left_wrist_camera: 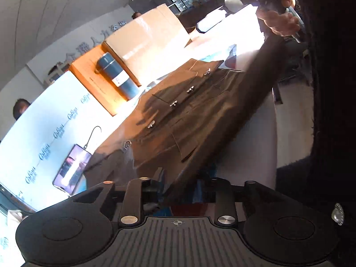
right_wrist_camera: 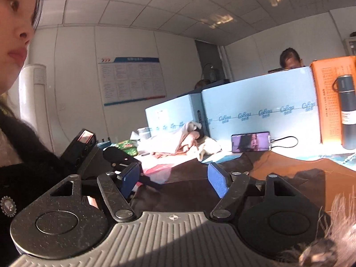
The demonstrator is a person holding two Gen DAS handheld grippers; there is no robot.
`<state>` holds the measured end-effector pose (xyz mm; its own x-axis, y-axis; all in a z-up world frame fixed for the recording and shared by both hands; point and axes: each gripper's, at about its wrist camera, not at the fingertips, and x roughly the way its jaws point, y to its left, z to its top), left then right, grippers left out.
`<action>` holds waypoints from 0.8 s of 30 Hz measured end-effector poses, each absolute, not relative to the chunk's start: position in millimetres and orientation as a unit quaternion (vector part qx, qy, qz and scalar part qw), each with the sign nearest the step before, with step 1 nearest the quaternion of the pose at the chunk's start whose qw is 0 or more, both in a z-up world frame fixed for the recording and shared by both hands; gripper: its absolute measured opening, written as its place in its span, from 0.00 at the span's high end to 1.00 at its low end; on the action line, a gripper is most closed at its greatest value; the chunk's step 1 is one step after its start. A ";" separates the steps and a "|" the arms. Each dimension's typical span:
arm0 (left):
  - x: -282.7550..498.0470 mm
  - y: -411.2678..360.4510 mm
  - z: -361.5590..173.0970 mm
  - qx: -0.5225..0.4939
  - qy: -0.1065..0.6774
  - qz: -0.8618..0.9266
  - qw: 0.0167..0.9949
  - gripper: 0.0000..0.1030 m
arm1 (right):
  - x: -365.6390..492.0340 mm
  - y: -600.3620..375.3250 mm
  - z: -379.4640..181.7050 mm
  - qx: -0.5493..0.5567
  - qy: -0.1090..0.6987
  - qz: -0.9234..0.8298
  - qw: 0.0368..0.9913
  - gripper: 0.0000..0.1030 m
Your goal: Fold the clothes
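Note:
A brown garment with several metal clasps lies spread on the table. One dark fold of it rises in a band from my left gripper toward the upper right, where a hand holds the other tool. The left jaws stand apart with that fold running between and over them, hiding most of the pads. In the right wrist view my right gripper is open, its blue pads wide apart with nothing between them. It hovers level just above the garment.
A phone on a cable leans against light blue boxes. A dark flask stands by an orange box, next to a cardboard box. Pale clothes are piled at the far left. A person sits behind the boxes.

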<state>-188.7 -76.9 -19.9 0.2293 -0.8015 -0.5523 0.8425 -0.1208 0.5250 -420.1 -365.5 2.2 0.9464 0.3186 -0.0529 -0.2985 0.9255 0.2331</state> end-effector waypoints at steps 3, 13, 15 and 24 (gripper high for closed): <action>-169.6 -61.5 -17.0 0.394 0.042 -0.623 0.674 0.27 | -415.5 -401.0 -5.5 0.146 0.044 0.057 0.987 0.15; -59.5 -36.8 -20.6 0.227 0.168 -0.426 0.860 0.17 | -342.7 -556.4 -57.4 0.272 0.147 -0.335 0.890 0.16; -42.4 -45.0 -16.5 0.175 0.203 -0.410 0.872 0.14 | -326.3 -574.3 -65.5 0.287 0.174 -0.353 0.873 0.18; -6.0 -96.5 -31.7 0.158 0.287 -0.384 0.863 0.15 | -268.7 -551.4 -63.5 0.087 0.285 -0.321 0.899 0.84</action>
